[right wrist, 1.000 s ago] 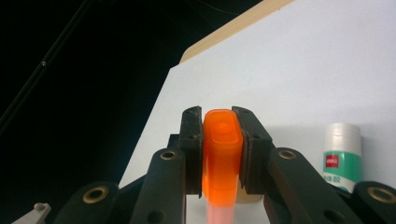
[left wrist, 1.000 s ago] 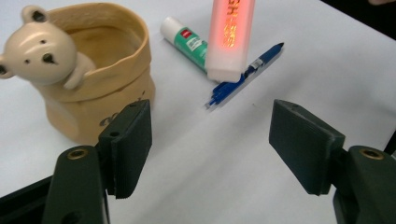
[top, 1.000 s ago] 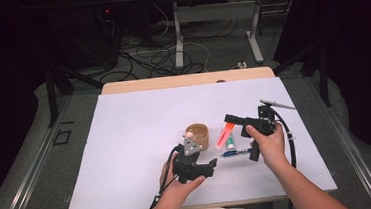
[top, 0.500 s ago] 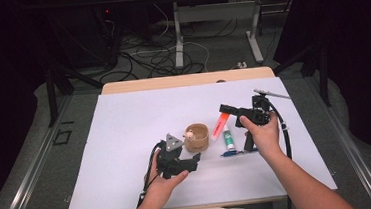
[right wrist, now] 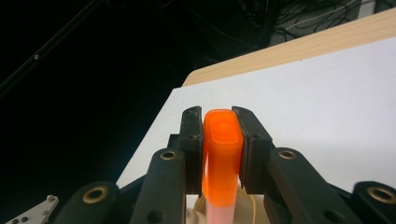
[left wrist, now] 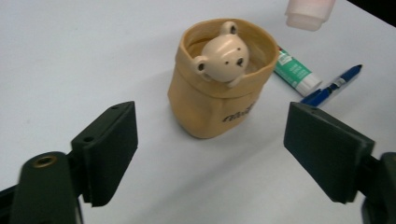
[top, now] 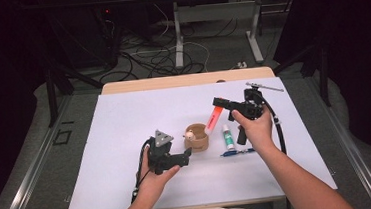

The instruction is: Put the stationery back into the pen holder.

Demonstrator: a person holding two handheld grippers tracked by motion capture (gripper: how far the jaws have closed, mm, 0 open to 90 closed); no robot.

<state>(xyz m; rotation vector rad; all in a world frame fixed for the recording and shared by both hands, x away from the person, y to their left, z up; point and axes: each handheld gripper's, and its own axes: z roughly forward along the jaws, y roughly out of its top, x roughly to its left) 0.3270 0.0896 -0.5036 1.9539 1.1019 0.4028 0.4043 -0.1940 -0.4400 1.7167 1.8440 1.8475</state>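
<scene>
High view: orange marker (top: 215, 115) perhaps above pouch (top: 196, 137) rim

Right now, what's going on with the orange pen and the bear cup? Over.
Right hand-held gripper shut on orange plastic highlighter, above tan bear cup. Left hand-held gripper open. Nothing blocking.

Right claw (top: 219, 102) raised above the desk (top: 124, 119), clamped on an orange marker (top: 213, 118) that slants down-left toward the tan cup (top: 197, 138); marker tip sits just above the cup rim. Small bear head visible at the cup's left side. Left claw (top: 187, 154) low, just left of the cup, jaws pointing at it. Glue stick (top: 227, 137) and blue pen (top: 237, 152) lie on the white sheet just right of the cup.
</scene>
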